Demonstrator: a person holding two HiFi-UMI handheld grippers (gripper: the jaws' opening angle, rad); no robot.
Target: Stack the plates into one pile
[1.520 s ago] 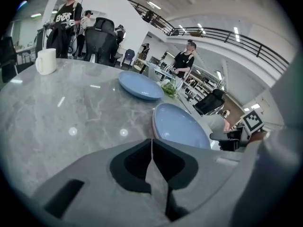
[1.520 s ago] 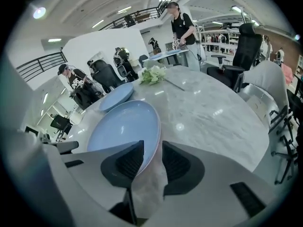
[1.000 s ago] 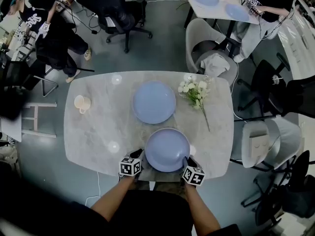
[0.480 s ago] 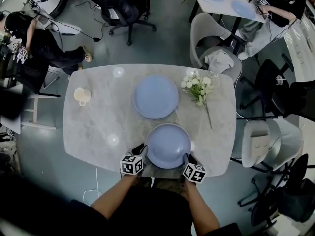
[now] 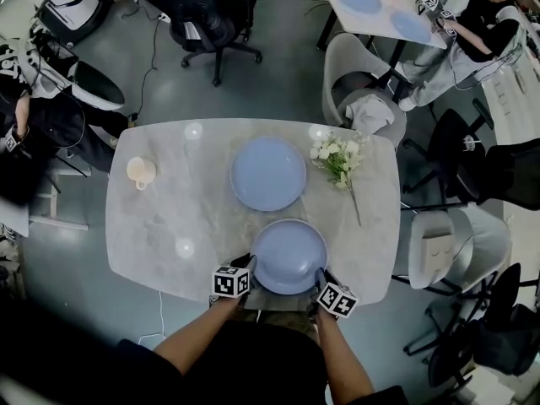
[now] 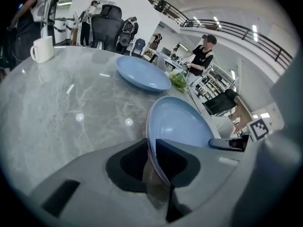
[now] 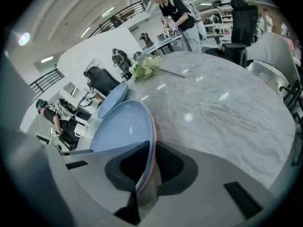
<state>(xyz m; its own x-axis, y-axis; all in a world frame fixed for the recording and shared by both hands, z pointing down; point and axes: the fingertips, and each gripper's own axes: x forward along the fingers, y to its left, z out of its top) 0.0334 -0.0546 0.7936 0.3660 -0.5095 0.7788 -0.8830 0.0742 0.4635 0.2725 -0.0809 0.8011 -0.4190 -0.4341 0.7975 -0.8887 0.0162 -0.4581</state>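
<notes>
Both grip near plate (image 5: 288, 256) rim: L hand-held gripper (image 5: 247, 270) just widening, R hand-held gripper (image 5: 321, 277) just closing; far plate (image 5: 268, 173) straight ahead, mid bench (image 5: 160, 218).

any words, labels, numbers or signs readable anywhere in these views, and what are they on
No readable text in any view.
Left marker cube and right marker cube: black-and-white square patterns only, no letters or digits.
Mug, near plate and far plate: plain, no print visible.
Background desks and gear: any print there is too small to read.
</notes>
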